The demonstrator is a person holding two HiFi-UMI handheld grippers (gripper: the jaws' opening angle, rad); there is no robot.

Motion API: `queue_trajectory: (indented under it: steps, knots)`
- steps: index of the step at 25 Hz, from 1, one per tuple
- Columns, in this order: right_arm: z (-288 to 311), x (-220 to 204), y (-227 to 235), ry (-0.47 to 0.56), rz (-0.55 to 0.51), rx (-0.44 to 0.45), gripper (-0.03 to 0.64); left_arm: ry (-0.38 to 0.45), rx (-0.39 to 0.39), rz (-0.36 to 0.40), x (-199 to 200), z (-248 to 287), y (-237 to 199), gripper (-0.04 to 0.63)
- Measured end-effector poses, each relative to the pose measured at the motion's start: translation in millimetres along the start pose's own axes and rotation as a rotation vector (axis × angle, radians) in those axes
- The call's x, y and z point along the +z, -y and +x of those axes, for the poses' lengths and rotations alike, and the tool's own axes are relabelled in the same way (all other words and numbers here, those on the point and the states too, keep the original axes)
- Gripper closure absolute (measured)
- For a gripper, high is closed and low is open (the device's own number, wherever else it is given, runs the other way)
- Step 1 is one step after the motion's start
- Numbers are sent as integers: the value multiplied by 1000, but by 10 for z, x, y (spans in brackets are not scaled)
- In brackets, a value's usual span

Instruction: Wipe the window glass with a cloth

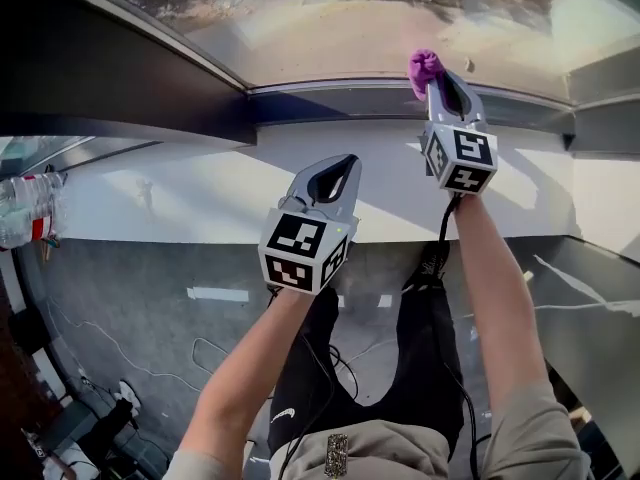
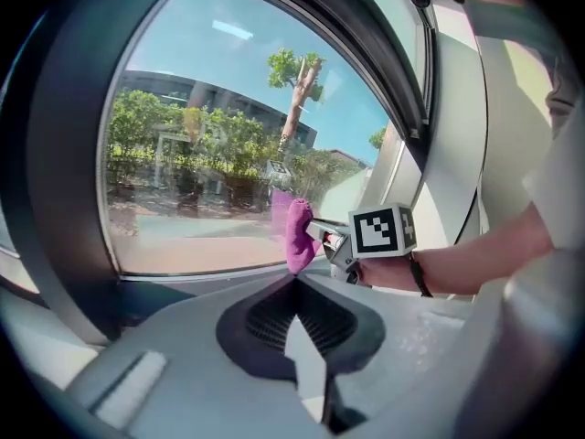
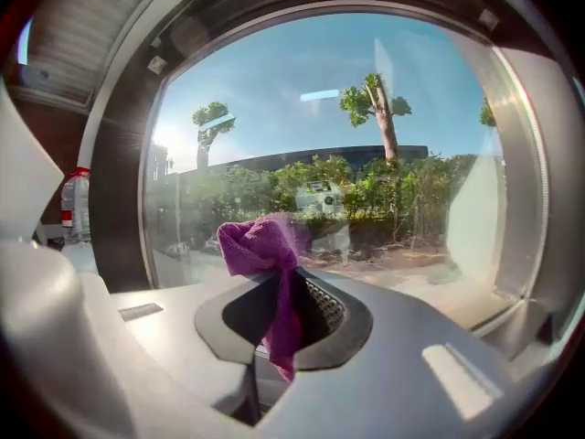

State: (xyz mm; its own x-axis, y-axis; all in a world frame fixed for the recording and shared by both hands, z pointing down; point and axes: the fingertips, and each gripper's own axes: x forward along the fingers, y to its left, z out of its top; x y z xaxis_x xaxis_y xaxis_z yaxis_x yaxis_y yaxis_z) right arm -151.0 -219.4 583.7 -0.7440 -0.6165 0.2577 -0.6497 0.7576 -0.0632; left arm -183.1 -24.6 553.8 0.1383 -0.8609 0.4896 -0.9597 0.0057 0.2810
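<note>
Window glass (image 1: 350, 18): one large pane in a dark frame (image 1: 100, 68), above a white sill (image 1: 200, 188). Trees and a low building show through it.

Right gripper (image 1: 440, 76): it is held up at the bottom edge of the pane, right of centre in the head view. Its jaws are clamped narrow on a purple cloth (image 3: 260, 245). One strip of the cloth hangs down between the jaws and the rest is bunched in a wad beyond the tips. The wad sits at the glass, apparently in contact, with a faint purple reflection directly beside it (image 2: 297, 236).

Left gripper (image 1: 345, 163): it is held lower and to the left, over the sill and well apart from the pane. Its jaws are closed tip to tip with nothing between them (image 2: 294, 277).

Water bottle (image 1: 25, 208): clear plastic with a red label, at the far left beside the frame.
</note>
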Motion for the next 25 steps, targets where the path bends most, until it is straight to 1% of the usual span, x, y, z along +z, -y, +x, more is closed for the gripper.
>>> queue_trajectory:
  steps: [4,13,15,18,22,25]
  knots:
    - [-217,-27,777,0,6,-74,554,-13,-50,33,95,417,476,595]
    - [-603,-96,2241,5,3,-163,554,-40,-100,63,191,1360,1345,595]
    - [-702,-101,2582,4,5,-196,555,-41,-117,72,235,1530,1526,595]
    - [-857,-147,3103,7,50,-278,555,-44,-128,83,259,1709,1699,594]
    - [-1087,-279,3782,3,166,-444,555,-62,-129,87,209,1837,1824,594]
    - [-1174,-358,4092,-11,232,-545,555,-71,-125,77,205,1854,1871,595]
